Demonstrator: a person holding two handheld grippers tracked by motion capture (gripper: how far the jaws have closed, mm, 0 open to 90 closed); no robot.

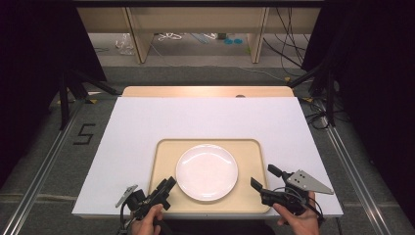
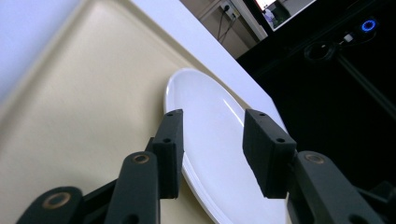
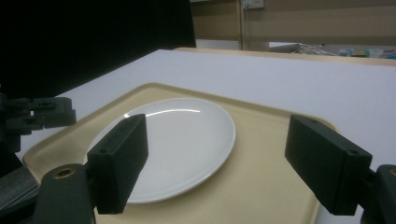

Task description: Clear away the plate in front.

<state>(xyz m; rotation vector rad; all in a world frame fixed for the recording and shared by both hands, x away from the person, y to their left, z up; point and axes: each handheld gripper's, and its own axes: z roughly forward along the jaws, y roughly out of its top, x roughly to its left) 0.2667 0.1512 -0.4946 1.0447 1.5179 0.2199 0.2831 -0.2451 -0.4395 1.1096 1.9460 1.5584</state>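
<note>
Round white ceramic plate (image 1: pixel 207 172) sits centred in the beige rectangular plastic tray (image 1: pixel 164 149), on the white table sheet (image 1: pixel 147 117) near the front edge. Left gripper (image 1: pixel 168 186) at the tray's near-left, just off the plate rim; jaws part-open, plate edge seen between them, pads not pressing. Right gripper (image 1: pixel 263 179) at the tray's near-right corner, jaws wide, nothing held, aimed at the plate.
</note>
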